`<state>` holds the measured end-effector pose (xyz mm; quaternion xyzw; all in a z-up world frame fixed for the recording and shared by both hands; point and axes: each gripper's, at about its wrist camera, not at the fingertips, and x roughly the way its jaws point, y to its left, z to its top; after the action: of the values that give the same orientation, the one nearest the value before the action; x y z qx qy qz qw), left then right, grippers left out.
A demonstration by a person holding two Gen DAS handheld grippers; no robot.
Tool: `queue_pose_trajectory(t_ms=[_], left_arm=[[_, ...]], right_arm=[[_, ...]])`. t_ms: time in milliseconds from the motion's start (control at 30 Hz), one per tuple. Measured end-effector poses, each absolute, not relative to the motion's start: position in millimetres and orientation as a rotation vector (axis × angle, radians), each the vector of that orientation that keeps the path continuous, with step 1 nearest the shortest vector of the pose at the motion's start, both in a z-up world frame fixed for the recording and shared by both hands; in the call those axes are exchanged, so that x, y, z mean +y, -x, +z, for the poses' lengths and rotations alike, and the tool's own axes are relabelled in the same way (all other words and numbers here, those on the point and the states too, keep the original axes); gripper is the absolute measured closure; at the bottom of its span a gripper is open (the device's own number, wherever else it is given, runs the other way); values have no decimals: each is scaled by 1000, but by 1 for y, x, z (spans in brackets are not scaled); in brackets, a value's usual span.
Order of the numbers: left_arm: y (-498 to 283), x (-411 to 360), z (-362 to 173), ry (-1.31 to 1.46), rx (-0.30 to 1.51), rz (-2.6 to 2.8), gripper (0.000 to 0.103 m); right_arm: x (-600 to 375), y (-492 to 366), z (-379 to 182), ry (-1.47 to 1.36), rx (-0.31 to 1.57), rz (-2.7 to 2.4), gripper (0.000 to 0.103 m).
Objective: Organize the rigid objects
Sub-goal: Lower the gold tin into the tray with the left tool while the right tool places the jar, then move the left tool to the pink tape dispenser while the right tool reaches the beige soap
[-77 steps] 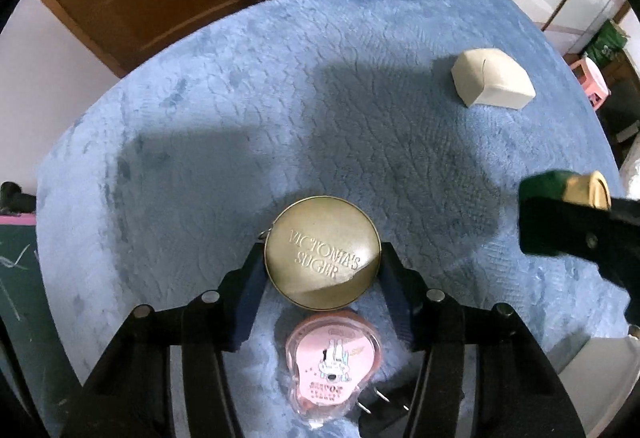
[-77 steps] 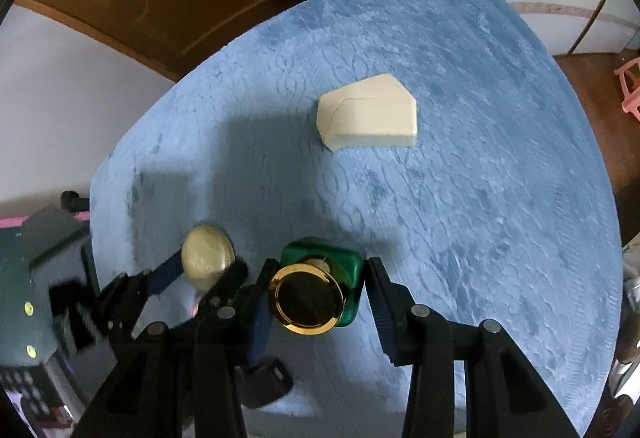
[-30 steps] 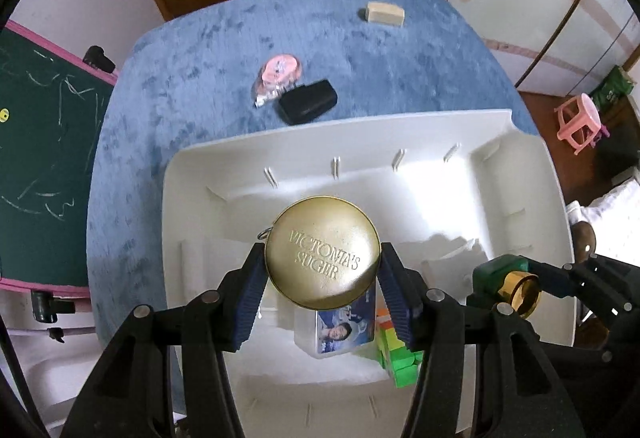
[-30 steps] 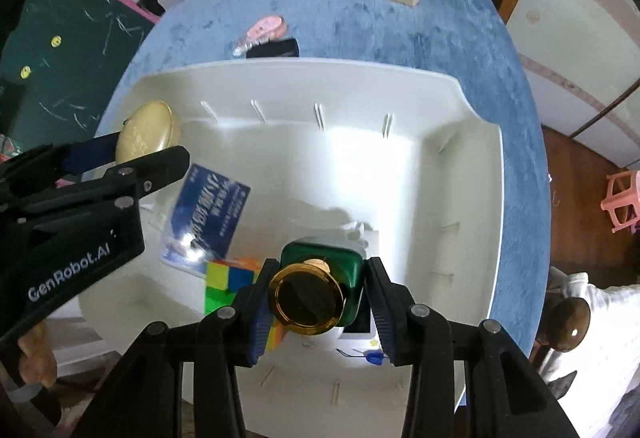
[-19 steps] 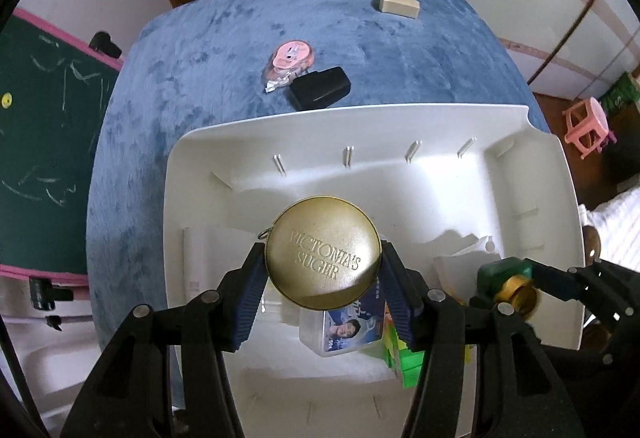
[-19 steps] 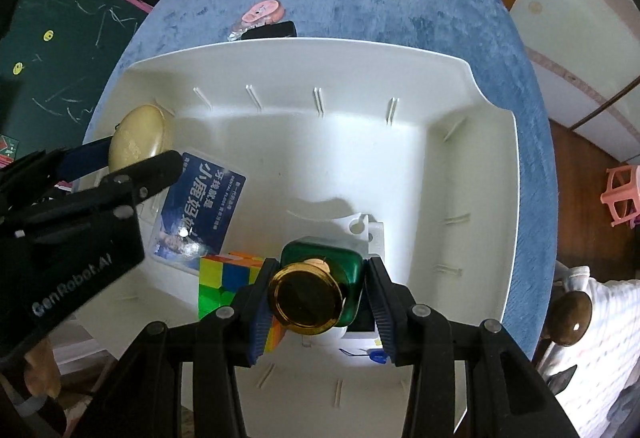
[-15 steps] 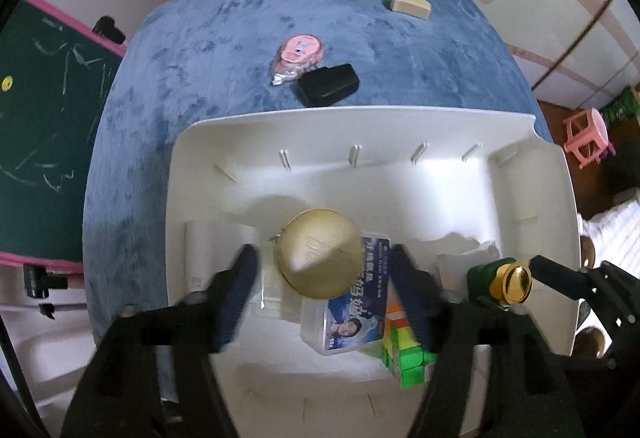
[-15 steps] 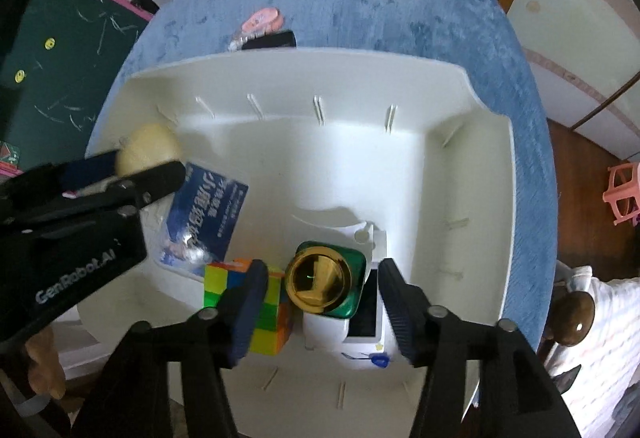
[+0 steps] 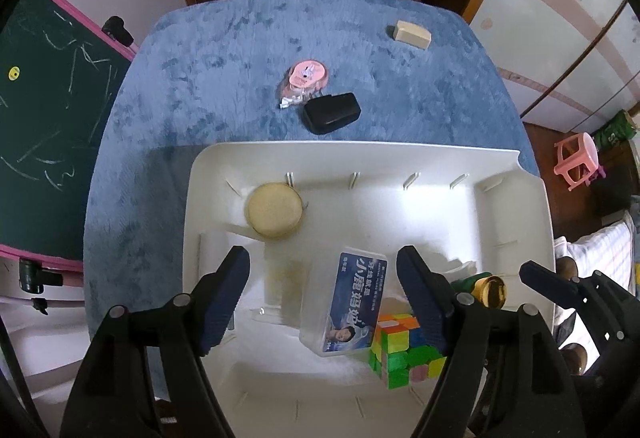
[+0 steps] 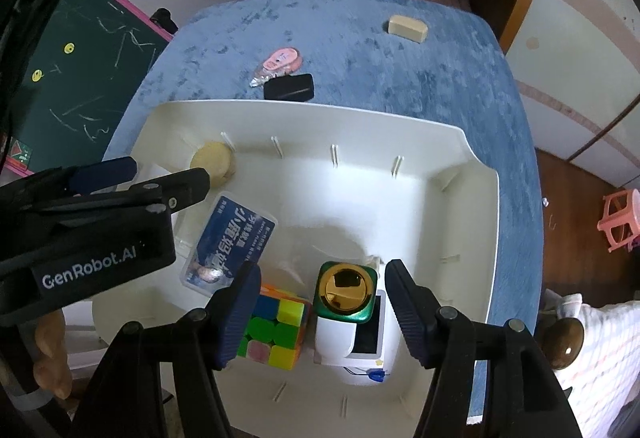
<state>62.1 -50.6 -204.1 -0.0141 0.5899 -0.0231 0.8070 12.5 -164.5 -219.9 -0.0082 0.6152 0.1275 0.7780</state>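
A white bin point(image 9: 512, 174) point(image 10: 472, 166) sits on the blue table. In it lie a round gold tin point(image 9: 274, 215) point(image 10: 212, 163), a clear box with a blue label point(image 9: 347, 302) point(image 10: 230, 240), a colour cube point(image 9: 404, 350) point(image 10: 272, 326) and a green bottle with a gold cap point(image 10: 347, 290) point(image 9: 486, 288) resting on a white device point(image 10: 360, 342). My left gripper point(image 9: 322, 294) is open and empty above the bin. My right gripper point(image 10: 322, 312) is open above the green bottle.
On the blue table beyond the bin lie a pink tape dispenser point(image 9: 306, 78) point(image 10: 280, 62), a black adapter point(image 9: 331, 112) point(image 10: 289, 87) and a cream block point(image 9: 412, 35) point(image 10: 407, 27). A chalkboard point(image 9: 44, 110) stands at the left, a pink stool point(image 9: 576, 158) at the right.
Both grippers have opened. The gold tin dropped into the bin's far left and the green bottle now rests in the bin. Both grippers have risen.
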Motion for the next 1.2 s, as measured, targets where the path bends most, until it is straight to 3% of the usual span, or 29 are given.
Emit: queue_pose_trajectory(t_ms=[800,1200], left_arm=[[-97,-58,-133,-59,1069,-117,24],[-160,-47,-140,-195,1092,-194,24]], right_arm=[[-194,-38,-186,-76,1238,229,38],[-209,-115,-170,-136,1220,173,38]])
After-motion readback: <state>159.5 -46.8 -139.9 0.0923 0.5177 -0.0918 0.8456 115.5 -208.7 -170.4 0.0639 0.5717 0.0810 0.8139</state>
